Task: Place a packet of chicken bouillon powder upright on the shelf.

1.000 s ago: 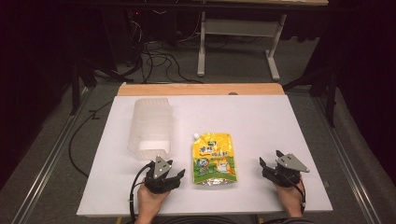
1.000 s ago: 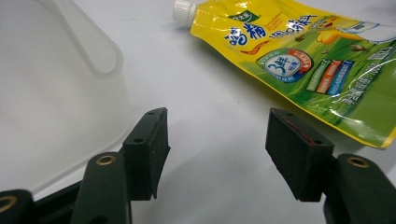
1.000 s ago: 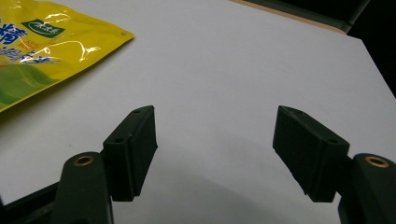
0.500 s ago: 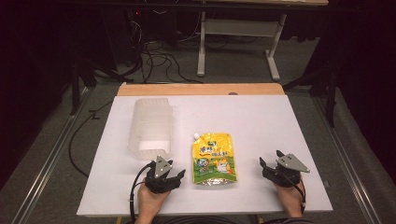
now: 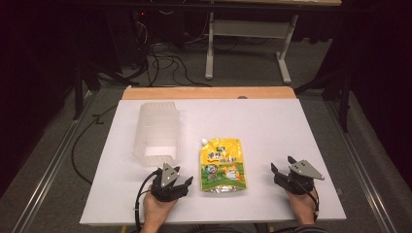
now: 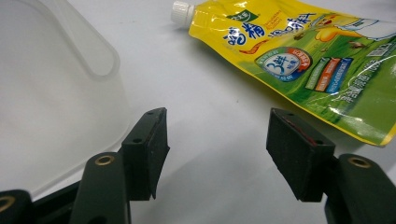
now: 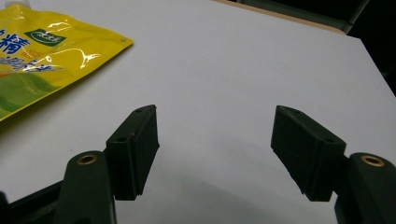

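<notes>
Between both released claws, left (image 5: 179,177) and right (image 5: 281,171), lies the yellow pouch (image 5: 222,165)

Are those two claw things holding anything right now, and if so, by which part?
Nothing is held. The left gripper and the right gripper both stand open over bare table, with the yellow pouch lying untouched between them.

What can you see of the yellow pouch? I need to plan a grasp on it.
The yellow pouch is a glossy, soft plastic spout bag lying flat on the white table. A white screw cap sits at its far left corner. Its face is yellow above, green below, with blue lettering and a round blue badge; the film is slightly wrinkled. It lies between the two grippers, right of the clear container. Nothing touches it.
</notes>
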Demonstrator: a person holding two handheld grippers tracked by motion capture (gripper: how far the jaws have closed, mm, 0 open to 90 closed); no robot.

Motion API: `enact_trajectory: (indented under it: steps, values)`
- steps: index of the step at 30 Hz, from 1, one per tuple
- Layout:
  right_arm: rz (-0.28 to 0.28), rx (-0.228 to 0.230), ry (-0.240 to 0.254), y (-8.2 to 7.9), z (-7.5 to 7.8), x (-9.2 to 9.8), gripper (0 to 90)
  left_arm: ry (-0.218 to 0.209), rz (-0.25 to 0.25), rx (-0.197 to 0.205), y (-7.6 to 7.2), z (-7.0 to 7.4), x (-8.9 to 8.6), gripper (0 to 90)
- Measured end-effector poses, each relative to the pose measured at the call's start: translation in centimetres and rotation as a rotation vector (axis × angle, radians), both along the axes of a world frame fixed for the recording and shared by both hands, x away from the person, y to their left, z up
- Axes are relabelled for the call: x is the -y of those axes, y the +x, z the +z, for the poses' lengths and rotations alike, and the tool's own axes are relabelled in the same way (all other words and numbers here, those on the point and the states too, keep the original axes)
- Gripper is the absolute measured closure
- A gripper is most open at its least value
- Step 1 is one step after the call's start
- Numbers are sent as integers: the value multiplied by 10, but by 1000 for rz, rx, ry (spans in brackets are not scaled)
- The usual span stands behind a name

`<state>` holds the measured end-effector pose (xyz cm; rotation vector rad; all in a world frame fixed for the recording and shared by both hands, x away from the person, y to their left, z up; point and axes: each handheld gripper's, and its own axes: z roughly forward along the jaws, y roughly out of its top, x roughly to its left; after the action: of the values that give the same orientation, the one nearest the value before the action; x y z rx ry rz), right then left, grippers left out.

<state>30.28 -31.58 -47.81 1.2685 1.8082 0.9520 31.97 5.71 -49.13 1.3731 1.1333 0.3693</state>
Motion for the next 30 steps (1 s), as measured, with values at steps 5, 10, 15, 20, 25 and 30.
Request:
enact_trajectory:
  steps: [5,10,15,20,25,30]
  values:
    - [-2,-4,3,0,0,0,328,-3,-7,-12,1,0,0,370]
    - [-3,-7,3,1,0,0,326,-8,-9,-27,2,0,-1,353]
    - [-5,-8,-23,1,0,-2,322,9,10,-47,4,1,2,329]
    - [-9,-5,1,1,0,0,318,26,-24,-64,-1,5,10,316]
    - [-8,-3,-7,1,0,0,317,-11,6,-87,5,6,15,301]
    - [-8,0,-3,0,0,0,316,-70,20,-81,12,11,26,295]
